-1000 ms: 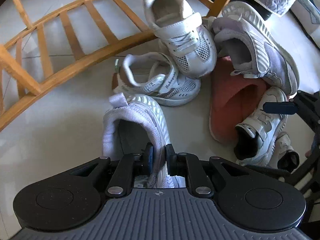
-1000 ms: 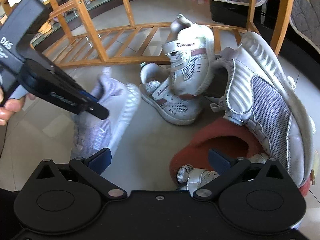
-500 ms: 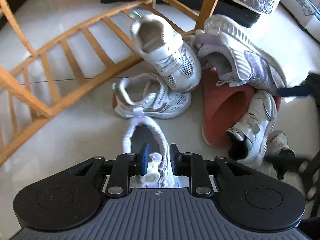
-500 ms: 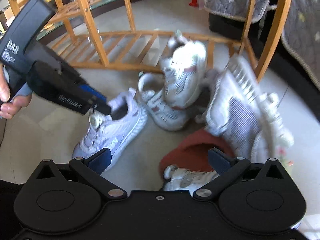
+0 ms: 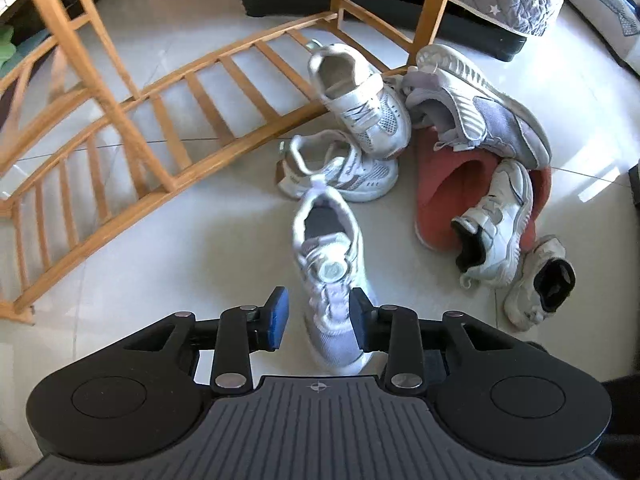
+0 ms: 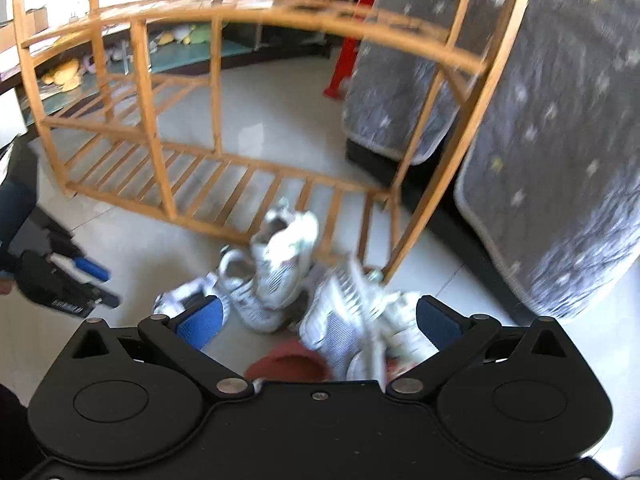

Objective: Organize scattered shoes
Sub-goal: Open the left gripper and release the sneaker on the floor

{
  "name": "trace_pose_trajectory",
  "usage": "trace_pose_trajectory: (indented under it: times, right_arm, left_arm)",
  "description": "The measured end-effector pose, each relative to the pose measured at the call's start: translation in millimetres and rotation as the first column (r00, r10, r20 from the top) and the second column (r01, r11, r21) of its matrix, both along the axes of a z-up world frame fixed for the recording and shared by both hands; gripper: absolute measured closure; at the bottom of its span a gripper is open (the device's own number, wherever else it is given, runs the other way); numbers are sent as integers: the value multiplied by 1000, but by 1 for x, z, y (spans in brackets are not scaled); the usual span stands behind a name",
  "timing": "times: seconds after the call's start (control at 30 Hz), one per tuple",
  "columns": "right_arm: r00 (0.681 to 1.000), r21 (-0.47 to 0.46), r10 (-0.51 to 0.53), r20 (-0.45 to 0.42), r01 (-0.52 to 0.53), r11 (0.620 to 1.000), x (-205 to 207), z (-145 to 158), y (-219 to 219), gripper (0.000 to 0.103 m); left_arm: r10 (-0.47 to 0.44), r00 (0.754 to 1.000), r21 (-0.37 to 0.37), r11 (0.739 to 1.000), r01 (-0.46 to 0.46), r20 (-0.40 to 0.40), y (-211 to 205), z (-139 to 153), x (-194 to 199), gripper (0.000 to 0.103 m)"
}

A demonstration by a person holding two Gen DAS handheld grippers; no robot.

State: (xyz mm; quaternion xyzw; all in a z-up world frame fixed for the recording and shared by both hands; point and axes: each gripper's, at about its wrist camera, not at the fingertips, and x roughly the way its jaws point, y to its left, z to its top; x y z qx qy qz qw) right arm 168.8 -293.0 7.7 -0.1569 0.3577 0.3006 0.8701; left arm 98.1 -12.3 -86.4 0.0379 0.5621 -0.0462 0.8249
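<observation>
One lilac shoe [image 5: 328, 280] now stands free on the tiles at frame centre, the left gripper [image 5: 318, 318] having let go with fingers parted around its toe, while beyond it the pile [image 5: 420, 152] waits and the right gripper [image 6: 316, 320], wide open, has pulled back.

The left tongs [image 5: 318, 316] stand parted, their blue pads either side of a lavender sneaker [image 5: 328, 280] resting upright on the tiled floor [image 5: 160, 264], toe toward the camera. Just beyond it lies a white strap sneaker [image 5: 340, 168], with its mate [image 5: 360, 100] tipped against it and leaning on the wooden shoe rack [image 5: 160, 120] ahead to the left. Ahead to the right, a large lavender sneaker [image 5: 480, 108] lies over a red slipper [image 5: 448, 184], and two small white shoes [image 5: 496, 224] [image 5: 540, 280] sit beside them
</observation>
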Motion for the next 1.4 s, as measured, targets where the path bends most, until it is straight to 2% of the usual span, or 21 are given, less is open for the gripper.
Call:
trace_pose_trajectory:
  times: [0.2, 0.3, 0.7, 0.73, 0.83, 0.97, 1.13, 1.3, 1.4]
  right_arm:
    - [997, -17, -13, 80, 15, 1000, -13, 45, -7, 0]
    - [996, -20, -14, 90, 15, 1000, -6, 51, -2, 0]
    - [992, -32, -13, 127, 18, 999, 21, 71, 19, 0]
    - [991, -28, -15, 130, 19, 999, 36, 71, 30, 0]
    - [991, -11, -17, 129, 18, 1000, 47, 75, 39, 0]
    - [997, 12, 8, 80, -9, 1000, 46, 51, 48, 0]
    - [996, -22, 87, -2, -87, 996, 43, 4, 59, 0]
    - [983, -53, 165, -87, -170, 984, 40, -42, 70, 0]
    - [964, -60, 216, -157, -228, 972, 37, -71, 85, 0]
  left_arm:
    - [36, 999, 24, 999, -37, 19, 11, 17, -20, 65]
    - [52, 998, 30, 998, -52, 22, 17, 19, -27, 62]
    - [88, 995, -11, 996, -89, -37, 44, -23, -38, 62]
    - [101, 994, -15, 995, -102, -43, 48, -26, -38, 62]
    - [136, 989, -30, 990, -138, -66, 59, -37, -38, 61]
    - [147, 984, -37, 988, -151, -99, 59, -52, -36, 61]
    - [136, 980, -56, 988, -146, -145, 50, -77, -30, 60]
    - [146, 969, -82, 983, -166, -201, 43, -112, -26, 60]
    - [152, 965, -95, 980, -175, -213, 42, -123, -24, 60]
